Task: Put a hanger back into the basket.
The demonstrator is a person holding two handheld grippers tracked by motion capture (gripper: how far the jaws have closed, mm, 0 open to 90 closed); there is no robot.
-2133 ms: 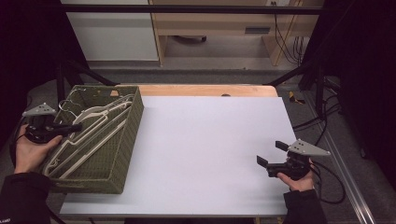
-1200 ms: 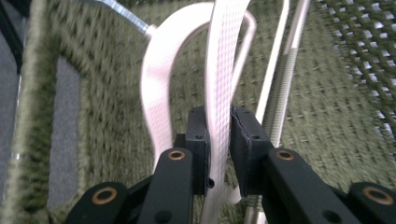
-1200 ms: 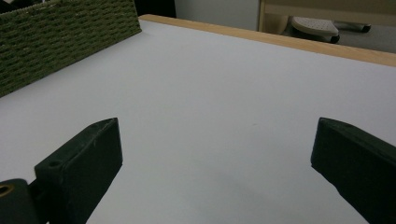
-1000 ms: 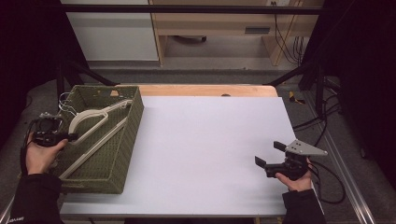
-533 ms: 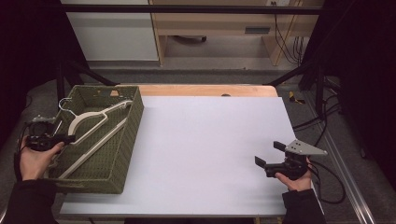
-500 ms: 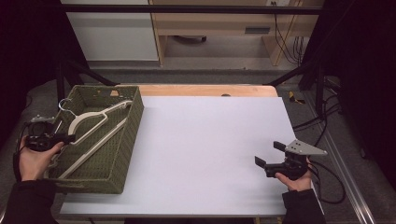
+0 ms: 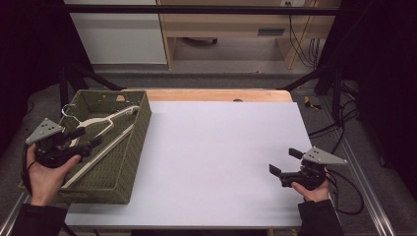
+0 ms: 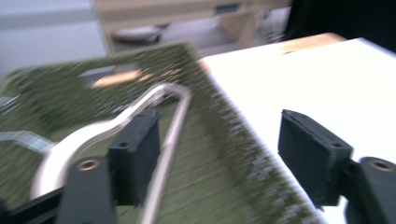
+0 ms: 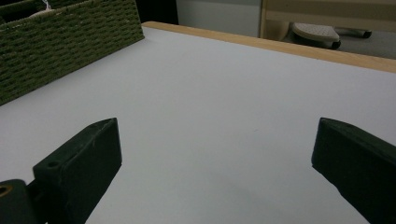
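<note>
Over at the left edge of the table (image 7: pixel 216 162), the left gripper (image 7: pixel 81 138) hung above the green basket (image 7: pixel 133 147), held up in the person's left hand (image 7: pixel 46 172). Its jaws stood wide apart, gripping nothing. In the left gripper view, one jaw sat just in front of the pale hanger (image 8: pixel 154 116), and the picture was too blurred to tell whether the two touched. The other jaw was out over the basket's near wall (image 8: pixel 233 154), toward the white tabletop.

The hanger (image 7: pixel 105 130) lay slantwise inside the basket, its wire hook (image 7: pixel 67 109) up near the far left corner and its long bar running down toward the person. The basket's woven walls stood around it on all sides, so the right wall lay between the hanger and the open tabletop.

Well apart from all this, the right gripper (image 7: pixel 285 162) rested low near the table's front right corner, the right hand (image 7: pixel 312 189) behind it. Its jaws were spread too, with bare white surface between them in the right gripper view, and the basket (image 9: pixel 65 46) off at the far left. Beyond the table ran a strip of wood edge (image 7: pixel 216 95), then a cabinet (image 7: pixel 118 34) and a shelf unit (image 7: pixel 231 29) by the back wall. Cables (image 7: pixel 339 132) trailed down the right side.
</note>
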